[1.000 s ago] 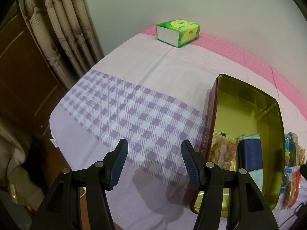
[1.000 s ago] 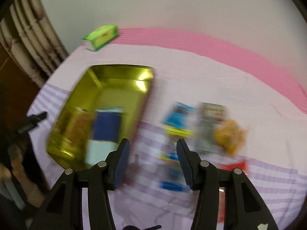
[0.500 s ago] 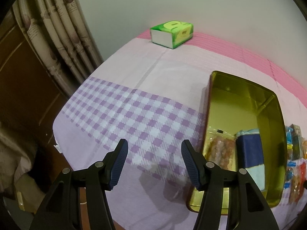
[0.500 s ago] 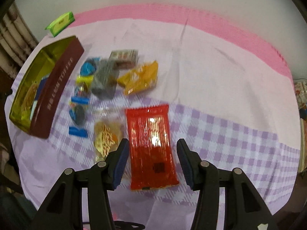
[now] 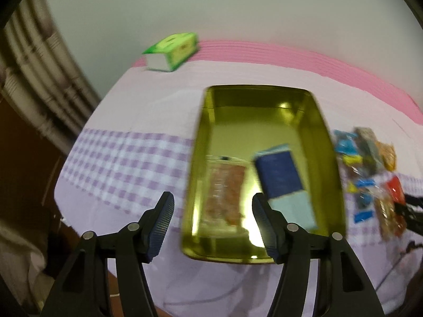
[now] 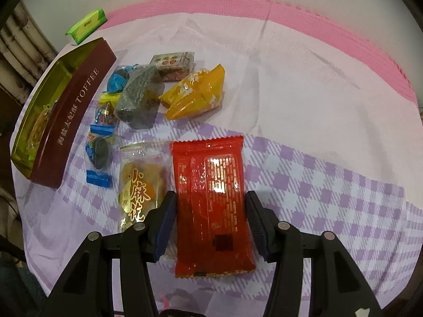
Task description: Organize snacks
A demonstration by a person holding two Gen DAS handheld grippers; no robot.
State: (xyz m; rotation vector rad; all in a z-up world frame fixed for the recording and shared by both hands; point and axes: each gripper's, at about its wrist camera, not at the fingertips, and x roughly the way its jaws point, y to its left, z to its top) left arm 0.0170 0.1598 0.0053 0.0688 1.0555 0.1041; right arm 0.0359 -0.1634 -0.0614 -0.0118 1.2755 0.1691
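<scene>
A gold-lined toffee tin (image 5: 264, 111) with maroon sides (image 6: 71, 111) stands on the cloth. It holds a clear snack pack (image 5: 224, 192) and a blue-and-pale packet (image 5: 285, 182). My left gripper (image 5: 212, 222) is open and empty above the tin's near end. My right gripper (image 6: 210, 219) is open, one finger either side of a flat red packet (image 6: 211, 198). A clear pack of yellow pastry (image 6: 142, 187) lies just left of the red packet. A yellow packet (image 6: 195, 92), a grey one (image 6: 138, 97) and several small sweets (image 6: 101, 142) lie beyond.
A green tissue pack (image 5: 171, 51) lies at the far edge by the wall, also seen in the right wrist view (image 6: 86, 25). Curtains (image 5: 34, 84) hang at the left. The checked pink-and-purple tablecloth (image 6: 330, 179) drops off at the near edge.
My left gripper has swung right, from over the bare cloth to over the tin. My right gripper has come down lower around the red packet. Both stay open.
</scene>
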